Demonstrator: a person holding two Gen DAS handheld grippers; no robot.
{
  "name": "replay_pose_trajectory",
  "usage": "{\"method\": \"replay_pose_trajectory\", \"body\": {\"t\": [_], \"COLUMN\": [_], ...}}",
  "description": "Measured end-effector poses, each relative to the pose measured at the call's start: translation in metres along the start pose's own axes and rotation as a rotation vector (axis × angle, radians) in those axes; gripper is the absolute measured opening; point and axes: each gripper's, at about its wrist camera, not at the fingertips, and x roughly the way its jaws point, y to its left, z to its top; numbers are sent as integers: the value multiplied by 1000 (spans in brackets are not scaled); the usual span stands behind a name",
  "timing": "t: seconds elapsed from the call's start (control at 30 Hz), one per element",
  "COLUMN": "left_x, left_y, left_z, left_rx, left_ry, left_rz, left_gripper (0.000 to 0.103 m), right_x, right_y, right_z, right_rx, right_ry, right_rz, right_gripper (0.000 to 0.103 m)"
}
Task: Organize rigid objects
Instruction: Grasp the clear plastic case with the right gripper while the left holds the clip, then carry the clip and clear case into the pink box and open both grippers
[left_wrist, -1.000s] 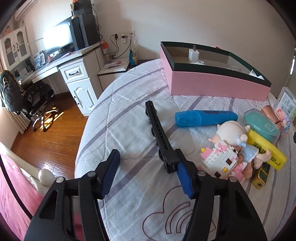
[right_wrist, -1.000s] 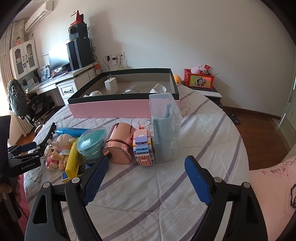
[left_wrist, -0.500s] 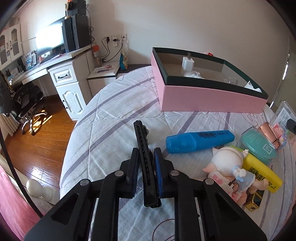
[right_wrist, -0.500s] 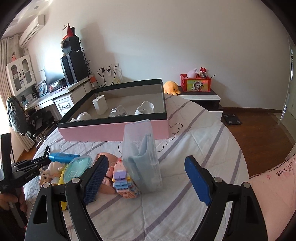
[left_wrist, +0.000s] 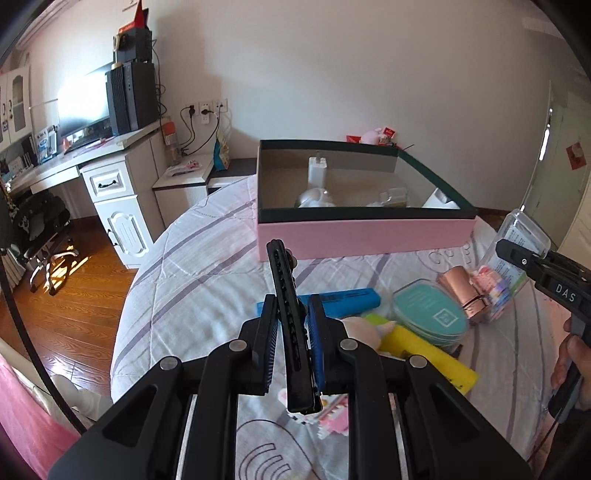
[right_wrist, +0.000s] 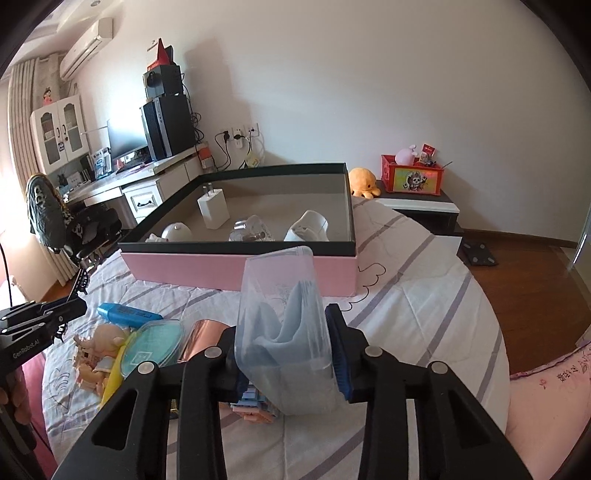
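Observation:
My left gripper (left_wrist: 291, 332) is shut on a long black toothed hair clip (left_wrist: 286, 295) and holds it up off the bed, pointing toward the pink box (left_wrist: 362, 240). My right gripper (right_wrist: 284, 350) is shut on a clear plastic case (right_wrist: 280, 306) with a light blue cloth inside, lifted above the bed. The pink box (right_wrist: 240, 269) has a dark rim and holds a white charger (right_wrist: 213, 208) and several small white and clear items. Both grippers are short of the box.
On the striped bedspread (left_wrist: 207, 280) lie a blue marker (left_wrist: 347, 297), a teal round case (left_wrist: 428, 315), a copper tube (left_wrist: 461, 291), a yellow tube (left_wrist: 424, 354), a doll (right_wrist: 103, 339) and block toys (right_wrist: 255, 402). A desk (left_wrist: 110, 173) stands left, a nightstand (right_wrist: 417, 206) right.
My left gripper has lifted the black clip off the bed toward the box. My right gripper closed on the clear case and raised it.

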Motion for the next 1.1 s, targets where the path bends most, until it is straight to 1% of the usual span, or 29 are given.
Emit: {"method": "replay_pose_trajectory", "body": {"t": [0.13,0.2,0.27,0.37,0.47,0.6,0.73,0.87,0.97,1.1], "left_x": [-26,-39,-52,-74,-94,-115,-126,-126,-119,-98], "left_y": [-22,-32,-41,-53,-61,-65,-66,-67,-68,-66], "left_z": [7,10,12,13,12,11,11,14,21,40], "left_rx": [17,19,26,32,39,44,51,56,65,87], "left_ry": [-59,-82,-110,-152,-183,-217,-232,-236,-234,-228], "left_rz": [-19,-34,-27,-28,-30,-7,3,9,6,20], "left_gripper": [16,16,16,16,16,16,16,16,16,16], "right_x": [-30,-50,-67,-89,-108,-127,-134,-133,-125,-108], "right_y": [10,19,28,44,56,64,67,64,62,57], "right_z": [5,7,7,8,10,11,12,16,20,32], "right_rx": [-23,-39,-55,-88,-104,-118,-126,-135,-143,-155], "right_ry": [-68,-118,-163,-207,-236,-261,-262,-265,-258,-249], "right_rz": [-7,-4,4,13,33,44,48,55,67,74], "right_gripper": [37,37,37,37,37,37,37,37,37,37]}}
